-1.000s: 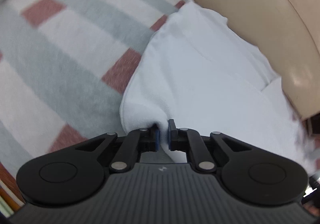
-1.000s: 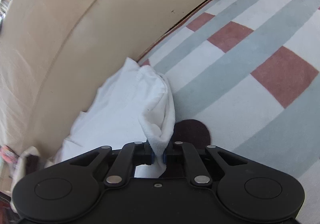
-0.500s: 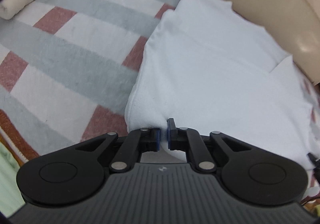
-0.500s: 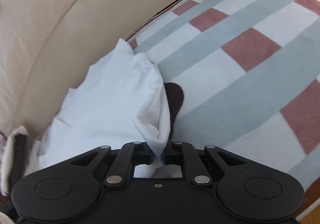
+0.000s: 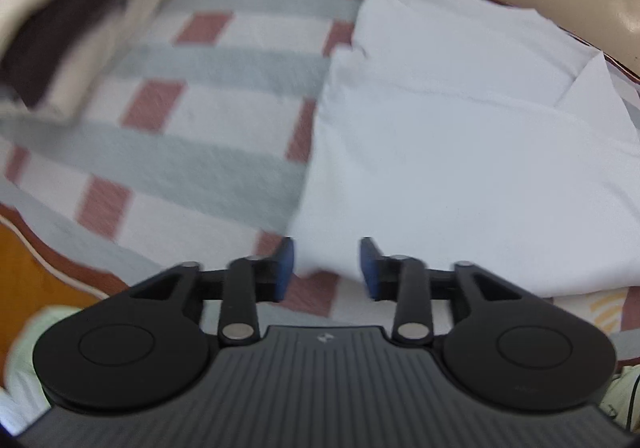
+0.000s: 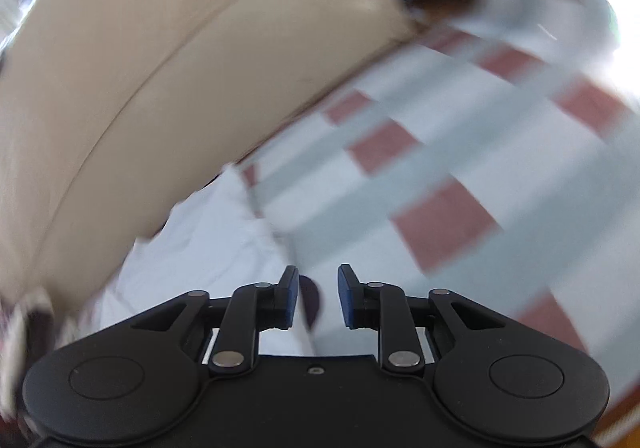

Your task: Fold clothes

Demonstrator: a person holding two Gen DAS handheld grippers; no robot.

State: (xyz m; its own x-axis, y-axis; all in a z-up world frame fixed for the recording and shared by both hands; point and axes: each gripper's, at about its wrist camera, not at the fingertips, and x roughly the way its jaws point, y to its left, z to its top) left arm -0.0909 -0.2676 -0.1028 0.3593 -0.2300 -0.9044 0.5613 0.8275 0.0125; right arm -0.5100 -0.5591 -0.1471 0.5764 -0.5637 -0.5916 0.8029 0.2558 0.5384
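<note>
The white garment lies flat on the checked blanket, long axis running away toward the beige cushion; left gripper and right gripper jaws both spread, holding nothing

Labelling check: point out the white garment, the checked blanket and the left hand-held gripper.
white garment point(image 5: 460, 152), left wrist view, middle of its flat top layer.
checked blanket point(image 5: 224, 104), left wrist view, bare white square left of the garment.
left hand-held gripper point(image 5: 327, 264), left wrist view, midway between the open blue-padded fingertips.
</note>
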